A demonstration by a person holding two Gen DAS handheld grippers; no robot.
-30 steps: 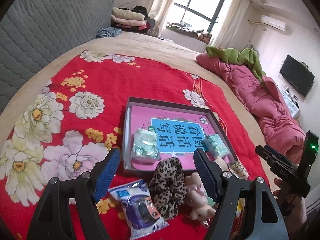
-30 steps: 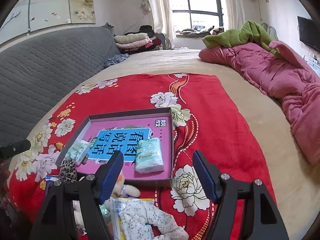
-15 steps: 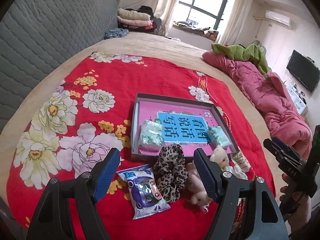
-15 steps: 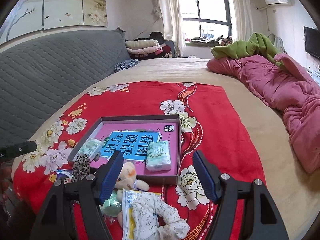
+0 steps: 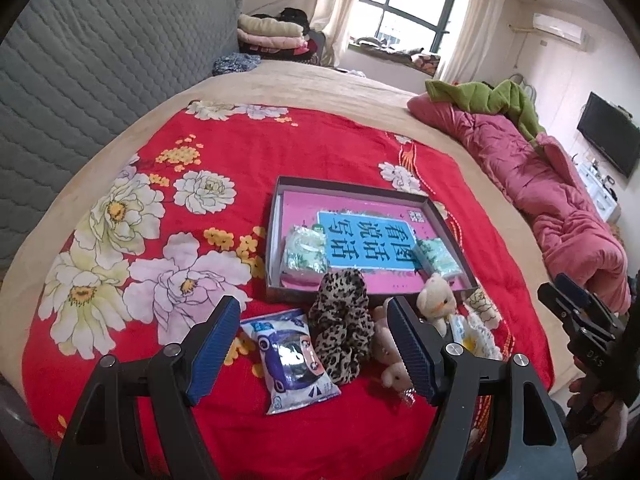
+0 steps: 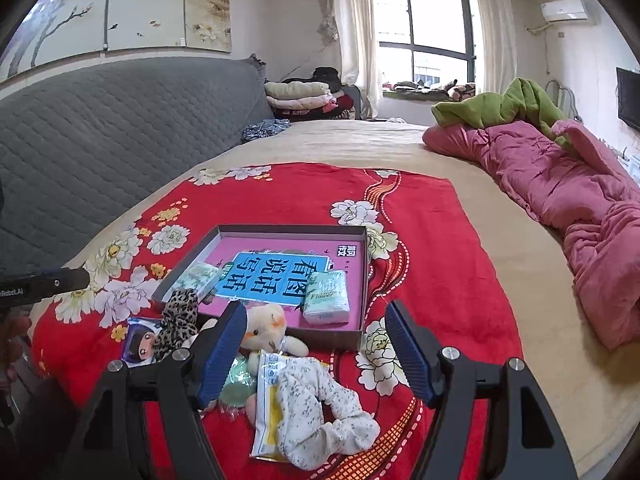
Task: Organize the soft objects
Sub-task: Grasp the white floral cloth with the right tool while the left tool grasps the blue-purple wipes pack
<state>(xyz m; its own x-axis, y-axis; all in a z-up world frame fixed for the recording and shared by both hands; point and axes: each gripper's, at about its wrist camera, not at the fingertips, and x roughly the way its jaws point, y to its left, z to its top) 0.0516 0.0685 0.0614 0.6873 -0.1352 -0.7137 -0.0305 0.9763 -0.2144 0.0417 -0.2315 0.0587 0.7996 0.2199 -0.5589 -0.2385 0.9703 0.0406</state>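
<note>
A shallow dark box (image 5: 276, 236) with a pink and blue lining lies on the red floral blanket (image 5: 280, 152); it also shows in the right wrist view (image 6: 364, 264). Two tissue packs lie in it, one at the left (image 5: 305, 251) and one at the right (image 5: 437, 258) (image 6: 326, 298). In front of the box lie a leopard scrunchie (image 5: 342, 328) (image 6: 178, 320), a blue snack packet (image 5: 290, 360), a cream plush toy (image 5: 436, 304) (image 6: 266, 332), a white floral scrunchie (image 6: 320, 404) and a yellow-white packet (image 6: 266, 412). My left gripper (image 5: 312, 354) is open and empty above the scrunchie and packet. My right gripper (image 6: 316, 354) is open and empty above the plush and white scrunchie.
A pink quilt (image 6: 560, 184) and a green blanket (image 6: 504, 106) lie along the bed's right side. A grey quilted headboard (image 5: 100, 60) runs along the left. Folded clothes (image 6: 300, 96) are stacked at the far end. The bed's near edge is just below the objects.
Both grippers have pulled back and up from the box, so more of the blanket and the loose objects shows. Both stayed open and empty. Nothing on the bed moved.
</note>
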